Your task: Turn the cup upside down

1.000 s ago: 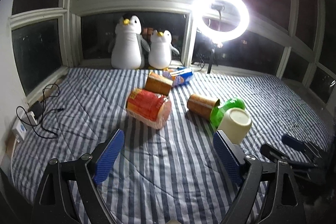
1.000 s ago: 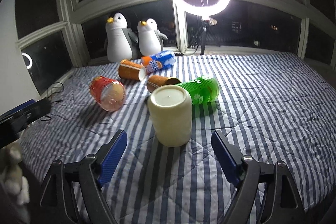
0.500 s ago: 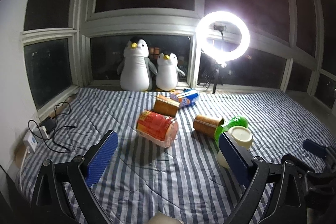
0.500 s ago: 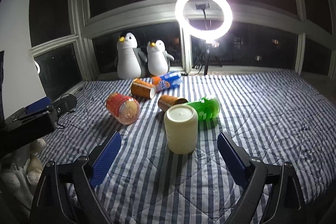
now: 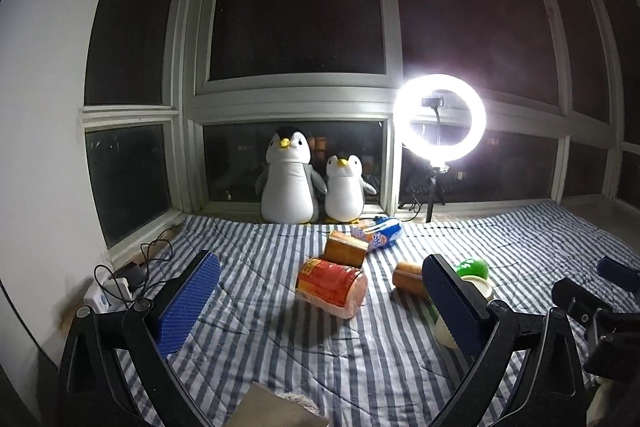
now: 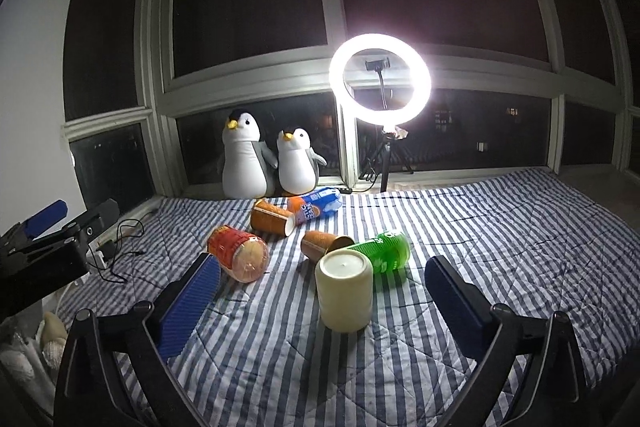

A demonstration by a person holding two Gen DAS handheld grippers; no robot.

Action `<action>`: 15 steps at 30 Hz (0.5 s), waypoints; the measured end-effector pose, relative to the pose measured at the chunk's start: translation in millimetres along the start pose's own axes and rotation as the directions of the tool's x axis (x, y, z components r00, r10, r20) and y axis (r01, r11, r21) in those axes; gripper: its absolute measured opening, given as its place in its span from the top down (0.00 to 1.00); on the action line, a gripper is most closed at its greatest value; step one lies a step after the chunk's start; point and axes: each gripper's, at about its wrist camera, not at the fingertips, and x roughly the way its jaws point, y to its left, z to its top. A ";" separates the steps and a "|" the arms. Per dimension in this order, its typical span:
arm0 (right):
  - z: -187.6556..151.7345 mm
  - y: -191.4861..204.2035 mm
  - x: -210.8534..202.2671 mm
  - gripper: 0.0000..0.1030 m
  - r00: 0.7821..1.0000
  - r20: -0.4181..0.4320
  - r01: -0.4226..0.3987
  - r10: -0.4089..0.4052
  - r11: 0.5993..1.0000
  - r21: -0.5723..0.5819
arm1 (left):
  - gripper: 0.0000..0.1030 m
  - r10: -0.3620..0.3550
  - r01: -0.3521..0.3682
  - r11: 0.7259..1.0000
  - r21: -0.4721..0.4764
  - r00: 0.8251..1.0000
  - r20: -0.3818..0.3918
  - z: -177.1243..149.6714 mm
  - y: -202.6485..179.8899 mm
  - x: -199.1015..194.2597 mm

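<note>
A cream cup (image 6: 345,291) stands upside down, base up, on the striped blanket (image 6: 500,247), in front of and between my right gripper's fingers. My right gripper (image 6: 320,303) is open and empty, drawn back from the cup. In the left wrist view the cup (image 5: 478,289) is mostly hidden behind my left gripper's right finger. My left gripper (image 5: 320,303) is open and empty, above the blanket (image 5: 260,331). The right gripper (image 5: 592,303) shows at the right edge of the left wrist view; the left gripper (image 6: 48,231) shows at the left edge of the right wrist view.
Lying on the blanket behind the cup: a green bottle (image 6: 380,251), a brown paper cup (image 6: 324,243), a red noodle cup (image 6: 238,253), an orange cup (image 6: 272,219), a blue-orange bottle (image 6: 316,205). Two penguin plushes (image 6: 244,159) and a ring light (image 6: 380,79) stand at the window. Cables (image 5: 128,275) lie left.
Both grippers have pulled back and tilted upward, so the cup and other items appear farther and lower. The cup stays upside down where it stood.
</note>
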 end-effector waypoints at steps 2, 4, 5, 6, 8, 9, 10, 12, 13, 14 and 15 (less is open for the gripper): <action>0.4 0.1 0.3 0.02 1.000 0.001 -0.003 0.003 1.000 -0.002 | 0.00 -0.006 0.006 1.000 -0.010 1.000 -0.004 0.9 1.4 -2.0; 0.4 -0.5 0.6 0.02 1.000 0.000 -0.005 0.005 1.000 -0.001 | 0.00 -0.006 0.006 1.000 -0.012 1.000 -0.007 0.8 1.2 -2.9; 0.4 -0.8 0.8 0.02 1.000 0.000 -0.005 0.005 1.000 0.001 | 0.00 -0.005 0.005 1.000 -0.011 1.000 -0.009 0.8 1.0 -3.1; 0.3 -1.3 1.1 0.02 1.000 -0.001 -0.004 0.004 1.000 0.004 | 0.00 -0.005 0.005 1.000 -0.010 1.000 -0.012 0.8 0.8 -3.3; -0.2 -1.8 1.3 0.02 1.000 -0.002 -0.007 0.007 1.000 0.005 | 0.00 -0.006 0.006 1.000 -0.011 1.000 -0.014 0.7 0.1 -2.8; -0.2 -1.8 1.1 0.02 1.000 -0.002 -0.008 0.008 1.000 0.003 | 0.00 -0.008 0.008 1.000 -0.011 1.000 -0.014 0.6 -0.2 -2.7; -0.6 -1.5 0.8 0.02 1.000 -0.001 -0.006 0.006 1.000 0.002 | 0.00 -0.009 0.009 1.000 -0.011 1.000 -0.015 0.4 -0.6 -2.4; -0.8 -1.1 0.7 0.02 1.000 0.000 -0.004 0.004 1.000 0.000 | 0.00 -0.012 0.012 1.000 -0.006 1.000 -0.019 0.4 -2.2 -2.9; -0.9 -1.1 0.7 0.02 1.000 -0.001 -0.004 0.004 1.000 0.001 | 0.00 -0.014 0.014 1.000 -0.005 1.000 -0.020 0.0 -2.6 -2.1; -1.0 -0.9 0.8 0.02 1.000 -0.002 -0.004 0.004 1.000 0.000 | 0.00 -0.016 0.015 1.000 -0.004 1.000 -0.020 -0.1 -3.2 -2.7; -1.2 -0.8 0.8 0.02 1.000 -0.001 -0.003 0.003 1.000 -0.001 | 0.00 -0.015 0.015 1.000 -0.003 1.000 -0.020 0.0 -3.2 -2.8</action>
